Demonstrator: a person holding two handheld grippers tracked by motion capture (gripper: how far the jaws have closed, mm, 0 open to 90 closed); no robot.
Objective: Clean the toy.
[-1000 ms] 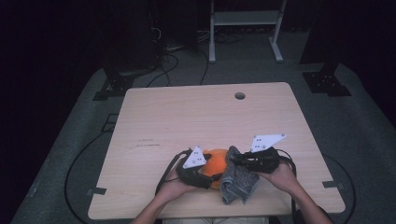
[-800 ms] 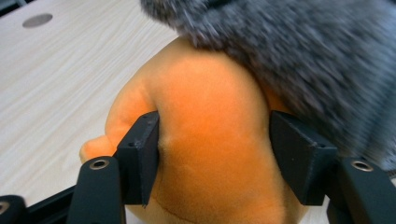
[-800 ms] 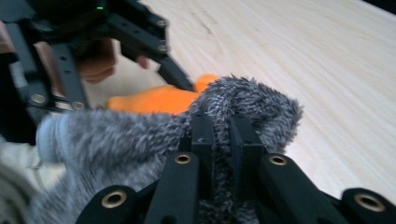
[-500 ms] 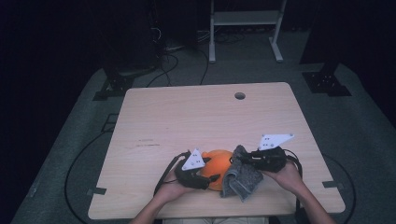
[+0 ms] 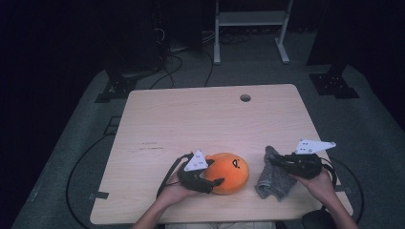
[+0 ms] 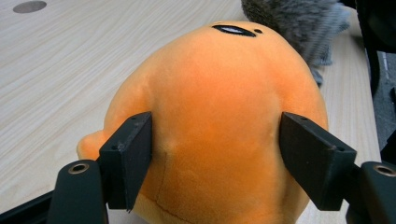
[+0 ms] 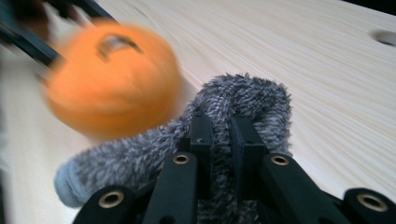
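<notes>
An orange plush toy (image 5: 230, 171) with a small stitched face lies near the table's front edge. My left gripper (image 5: 213, 182) reaches it from the left. In the left gripper view its two pads touch the plush (image 6: 219, 107) on both sides; the jaws (image 6: 215, 154) have just been opening a little, with the toy still between them. To the right, my right gripper (image 5: 273, 161) is shut on a grey fuzzy sock (image 5: 275, 182) that droops onto the table. The right gripper view shows the sock (image 7: 243, 93) pinched between the narrow jaws (image 7: 220, 135), with the blurred plush (image 7: 112, 79) beyond.
The light wooden table (image 5: 200, 119) has a round cable hole (image 5: 245, 98) at the back. A white metal frame (image 5: 248, 19) and cables stand on the dark floor behind the table. Both forearms enter from the bottom edge.
The right gripper has pulled the grey sock to the right, off the plush, leaving a gap between them. The left gripper has stayed at the plush.
</notes>
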